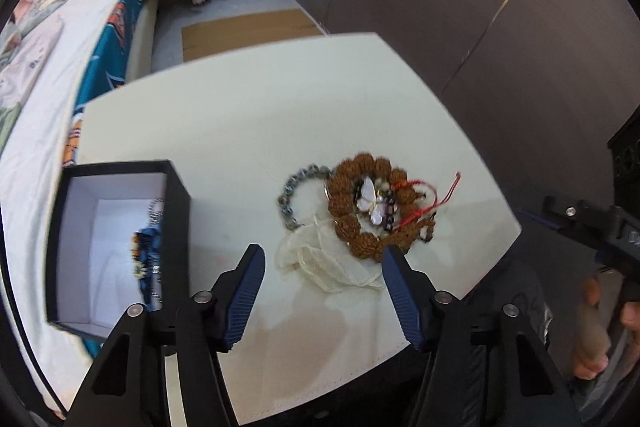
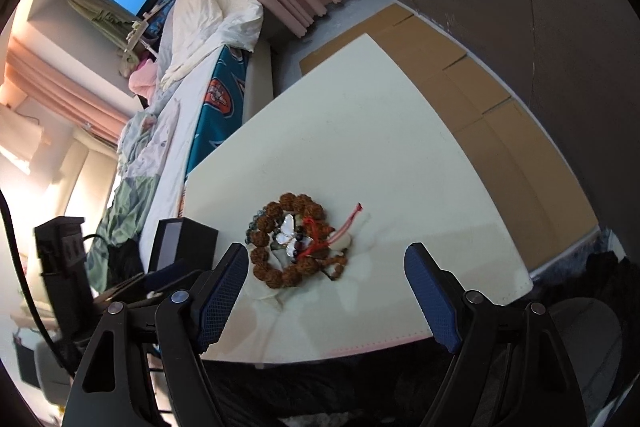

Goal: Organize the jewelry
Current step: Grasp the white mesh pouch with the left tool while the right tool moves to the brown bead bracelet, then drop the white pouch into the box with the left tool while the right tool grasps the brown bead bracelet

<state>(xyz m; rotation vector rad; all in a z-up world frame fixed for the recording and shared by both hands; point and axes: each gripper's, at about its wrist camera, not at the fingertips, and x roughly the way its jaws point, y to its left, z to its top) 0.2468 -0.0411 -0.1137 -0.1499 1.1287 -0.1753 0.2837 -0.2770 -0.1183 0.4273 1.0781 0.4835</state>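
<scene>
The black box [image 1: 120, 251] stands open at the table's [image 1: 280, 115] left edge, by the bed [image 1: 48, 107], with a blue beaded piece [image 1: 146, 259] lying against its right inner wall. The remaining jewelry [image 1: 370, 205] lies heaped mid-table, a brown bead bracelet [image 1: 348, 195] ringing a butterfly pendant [image 1: 370, 203] and red cord [image 1: 424, 199], with a grey chain [image 1: 294, 191] and a gauze pouch [image 1: 320, 259] beside it. Both the left gripper [image 1: 322, 257] and right gripper [image 2: 326, 259] hang spread and empty over the near side of the heap, and the table's far half lies bare.
</scene>
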